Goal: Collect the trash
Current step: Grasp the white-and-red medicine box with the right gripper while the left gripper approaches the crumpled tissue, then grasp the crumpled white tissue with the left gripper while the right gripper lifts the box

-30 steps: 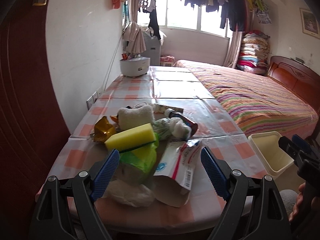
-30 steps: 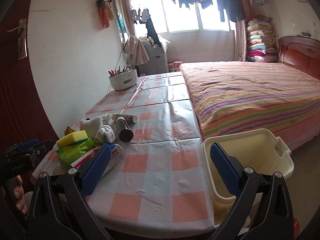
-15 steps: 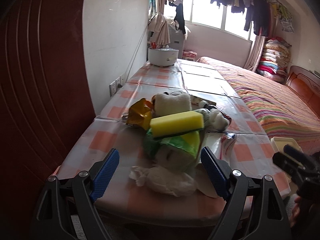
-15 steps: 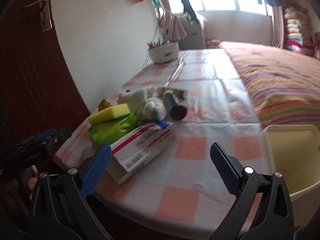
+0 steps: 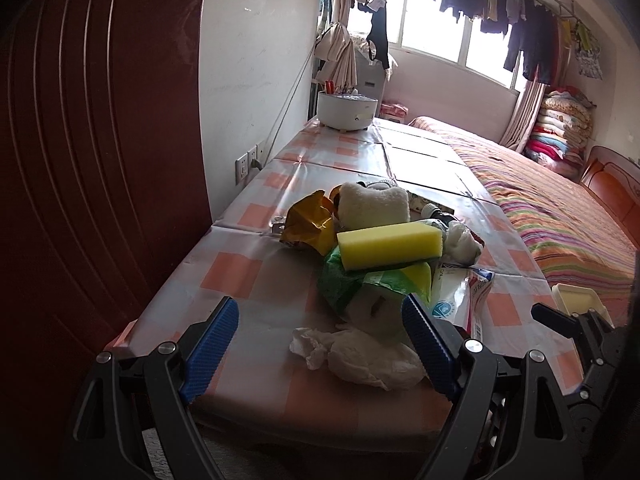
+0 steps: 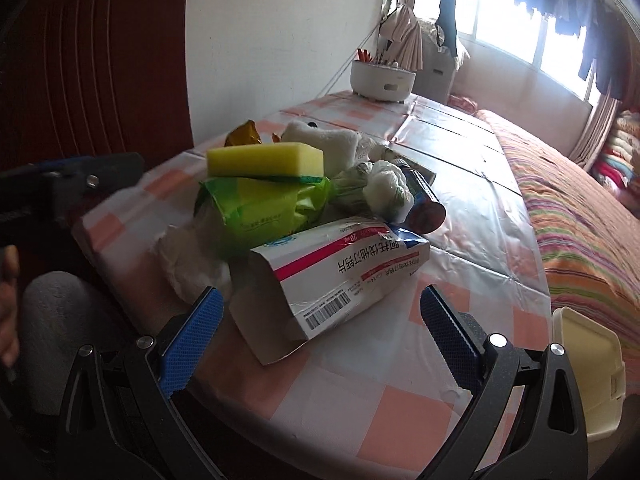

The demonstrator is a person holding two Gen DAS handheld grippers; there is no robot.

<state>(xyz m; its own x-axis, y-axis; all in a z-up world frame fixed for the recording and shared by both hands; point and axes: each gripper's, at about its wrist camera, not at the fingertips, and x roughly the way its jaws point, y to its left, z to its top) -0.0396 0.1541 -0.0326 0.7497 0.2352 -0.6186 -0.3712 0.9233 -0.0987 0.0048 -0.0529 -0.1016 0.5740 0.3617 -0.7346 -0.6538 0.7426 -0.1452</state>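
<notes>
Facing the trash pile with both jaws wide and empty, your right gripper (image 6: 318, 328) is nearer the box (image 6: 336, 276); its length runs diagonally between them.

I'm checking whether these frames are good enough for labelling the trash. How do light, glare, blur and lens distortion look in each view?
Left wrist view: bright window backlights the room, the dark red door bows from fisheye, and the yellow sponge is sharp. Right wrist view: the window blows out to white, the glossy checked tablecloth shows glare, the white cardboard medicine box print is readable, and the other gripper at left is blurred.
</notes>
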